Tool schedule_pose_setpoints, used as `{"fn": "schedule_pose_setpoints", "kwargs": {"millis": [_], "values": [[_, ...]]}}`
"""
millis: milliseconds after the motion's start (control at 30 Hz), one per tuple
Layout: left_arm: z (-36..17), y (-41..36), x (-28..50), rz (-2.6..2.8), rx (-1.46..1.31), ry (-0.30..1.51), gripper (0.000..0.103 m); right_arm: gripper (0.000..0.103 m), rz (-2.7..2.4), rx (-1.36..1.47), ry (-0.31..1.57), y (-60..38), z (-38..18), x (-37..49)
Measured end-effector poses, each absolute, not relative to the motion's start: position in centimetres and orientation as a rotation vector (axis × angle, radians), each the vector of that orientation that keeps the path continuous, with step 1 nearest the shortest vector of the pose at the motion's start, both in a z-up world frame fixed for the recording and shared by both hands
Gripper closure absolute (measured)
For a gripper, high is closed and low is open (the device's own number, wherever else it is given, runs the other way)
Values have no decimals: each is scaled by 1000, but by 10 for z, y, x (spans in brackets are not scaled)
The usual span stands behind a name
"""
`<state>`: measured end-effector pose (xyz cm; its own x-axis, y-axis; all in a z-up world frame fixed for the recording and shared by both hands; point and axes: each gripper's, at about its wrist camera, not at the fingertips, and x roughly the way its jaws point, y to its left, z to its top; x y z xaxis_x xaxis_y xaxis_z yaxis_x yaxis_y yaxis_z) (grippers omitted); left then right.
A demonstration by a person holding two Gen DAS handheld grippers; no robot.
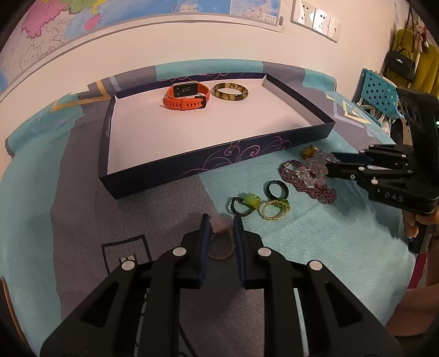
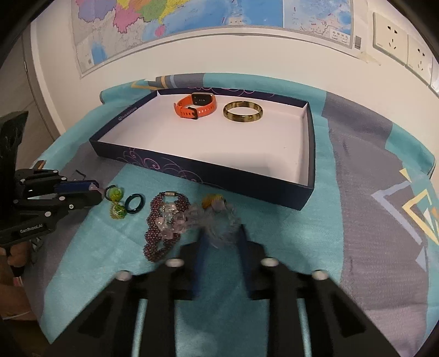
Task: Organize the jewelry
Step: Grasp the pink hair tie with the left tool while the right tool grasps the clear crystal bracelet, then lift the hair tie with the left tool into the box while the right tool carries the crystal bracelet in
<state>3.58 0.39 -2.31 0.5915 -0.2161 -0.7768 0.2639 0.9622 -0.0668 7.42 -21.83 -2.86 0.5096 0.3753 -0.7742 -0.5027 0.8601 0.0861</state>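
A dark blue tray (image 1: 192, 167) (image 2: 192, 175) with a white floor holds an orange watch (image 1: 186, 96) (image 2: 196, 108) and a brown bangle (image 1: 231, 92) (image 2: 242, 111). My left gripper (image 1: 221, 221) is part open around a pink bead bracelet (image 1: 219, 241). My right gripper (image 2: 221, 232) (image 1: 333, 162) is part open around a clear crystal bracelet (image 2: 216, 219) (image 1: 318, 169). On the cloth lie a purple bead piece (image 1: 304, 181) (image 2: 159, 236), a dark ring (image 1: 276, 189) (image 2: 134, 203), and green bead bracelets (image 1: 263, 206) (image 2: 116, 203).
A teal and grey cloth (image 1: 329, 241) (image 2: 356, 219) covers the table. A wall with a map (image 2: 192, 24) and sockets (image 2: 392, 35) stands behind. A blue perforated rack (image 1: 381, 93) and hanging bags (image 1: 403, 63) are at the right.
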Motion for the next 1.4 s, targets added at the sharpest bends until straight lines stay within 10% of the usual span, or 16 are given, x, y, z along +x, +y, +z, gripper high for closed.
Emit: {"fn": "schedule_pose_setpoints", "kwargs": {"millis": [433, 633, 833, 1400], "values": [[-23, 9, 33, -289, -1, 902, 86, 102, 566, -87, 841, -229, -11, 69], [-23, 10, 32, -291, -12, 903, 86, 63, 550, -115, 848, -221, -18, 75], [-24, 11, 32, -292, -20, 903, 86, 95, 564, -127, 893, -215, -27, 80], [-5, 15, 27, -312, -49, 846, 87, 96, 638, -24, 758, -230, 29, 66]]}}
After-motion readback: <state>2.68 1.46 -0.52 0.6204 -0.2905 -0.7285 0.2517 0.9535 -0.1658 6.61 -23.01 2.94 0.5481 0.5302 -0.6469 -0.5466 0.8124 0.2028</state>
